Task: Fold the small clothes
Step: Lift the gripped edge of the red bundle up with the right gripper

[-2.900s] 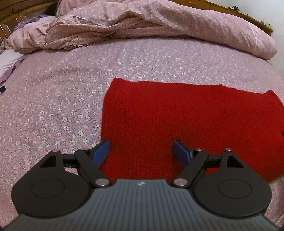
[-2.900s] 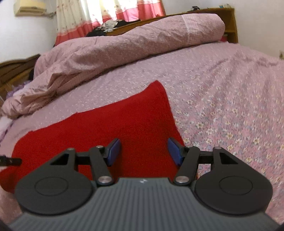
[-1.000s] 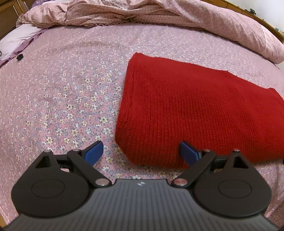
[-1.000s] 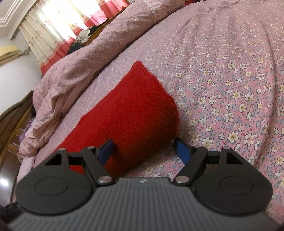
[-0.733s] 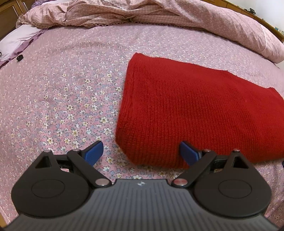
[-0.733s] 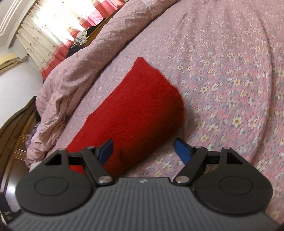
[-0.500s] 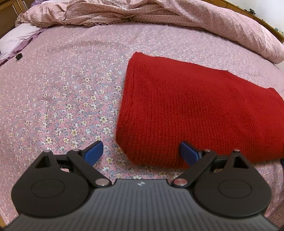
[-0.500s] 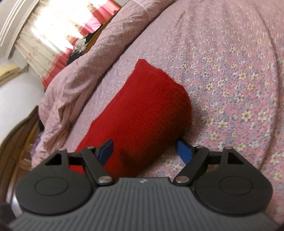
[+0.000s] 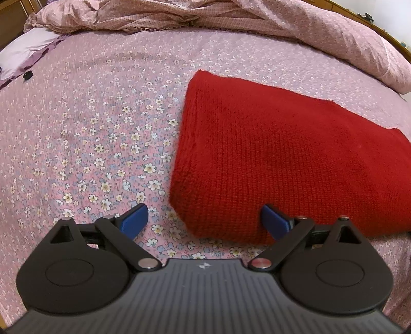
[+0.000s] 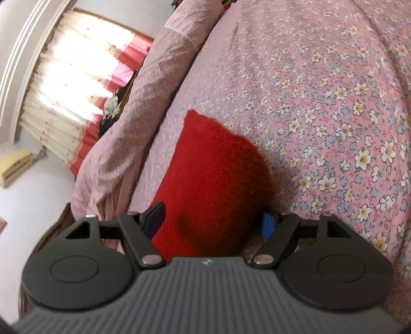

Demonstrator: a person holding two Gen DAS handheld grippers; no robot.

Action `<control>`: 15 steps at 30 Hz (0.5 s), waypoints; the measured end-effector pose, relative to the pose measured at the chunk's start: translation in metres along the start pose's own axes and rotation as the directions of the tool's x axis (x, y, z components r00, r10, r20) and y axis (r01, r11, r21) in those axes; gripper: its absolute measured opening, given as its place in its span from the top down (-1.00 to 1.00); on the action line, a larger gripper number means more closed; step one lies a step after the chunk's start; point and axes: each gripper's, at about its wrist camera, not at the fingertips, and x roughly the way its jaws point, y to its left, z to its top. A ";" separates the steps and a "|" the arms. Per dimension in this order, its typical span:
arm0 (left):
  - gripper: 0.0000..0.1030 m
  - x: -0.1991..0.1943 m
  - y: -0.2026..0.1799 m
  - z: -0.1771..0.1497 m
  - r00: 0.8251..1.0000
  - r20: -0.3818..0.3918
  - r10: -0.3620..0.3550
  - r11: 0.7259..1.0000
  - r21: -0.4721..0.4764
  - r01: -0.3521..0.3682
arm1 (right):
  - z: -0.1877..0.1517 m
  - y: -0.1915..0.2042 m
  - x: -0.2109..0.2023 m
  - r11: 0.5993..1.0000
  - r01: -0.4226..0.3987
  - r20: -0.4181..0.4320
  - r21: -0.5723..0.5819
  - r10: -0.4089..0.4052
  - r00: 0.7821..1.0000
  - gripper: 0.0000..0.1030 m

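Observation:
A red knitted garment (image 9: 282, 154) lies folded flat on the pink floral bedsheet (image 9: 90, 128). My left gripper (image 9: 205, 221) is open, its blue pads either side of the garment's near left corner, just in front of it. In the right wrist view the garment (image 10: 213, 179) fills the centre. My right gripper (image 10: 213, 221) is open and tilted, its jaws straddling the garment's near right corner; the right pad (image 10: 268, 222) is partly hidden behind the cloth edge.
A bunched pink duvet (image 9: 231, 23) lies along the far side of the bed, also seen in the right wrist view (image 10: 133, 115). A curtained window (image 10: 72, 84) and a wooden headboard lie beyond. A small dark object (image 9: 27, 75) rests at the sheet's far left.
The right gripper has rolled and moved in closer, so the garment's corner now sits between its jaws. The left gripper has stayed almost still, open at the near left corner.

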 end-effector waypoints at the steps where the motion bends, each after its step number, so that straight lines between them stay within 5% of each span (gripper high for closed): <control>1: -0.89 0.000 0.001 0.000 1.000 -0.002 -0.003 1.000 -0.003 0.003 | 0.000 -0.001 0.000 1.000 0.003 0.005 0.010 -0.003 1.000 -0.36; 4: -0.89 0.001 0.003 0.001 1.000 -0.006 -0.010 1.000 -0.012 0.010 | 0.001 -0.007 -0.002 0.999 0.015 0.025 0.049 -0.017 1.000 -0.17; 6: -0.89 0.002 0.003 0.001 1.000 -0.009 -0.013 1.000 -0.015 0.013 | 0.000 -0.011 -0.004 0.996 0.038 0.037 0.075 -0.041 0.998 0.21; 8: -0.89 0.002 0.004 0.001 1.000 -0.010 -0.014 1.000 -0.015 0.014 | 0.001 -0.022 -0.008 0.995 0.034 0.037 0.098 -0.038 0.999 0.34; 15: -0.89 0.001 0.002 0.002 1.000 -0.010 -0.008 1.000 -0.005 0.008 | -0.002 -0.035 -0.016 0.988 -0.018 0.040 0.151 0.012 0.999 0.33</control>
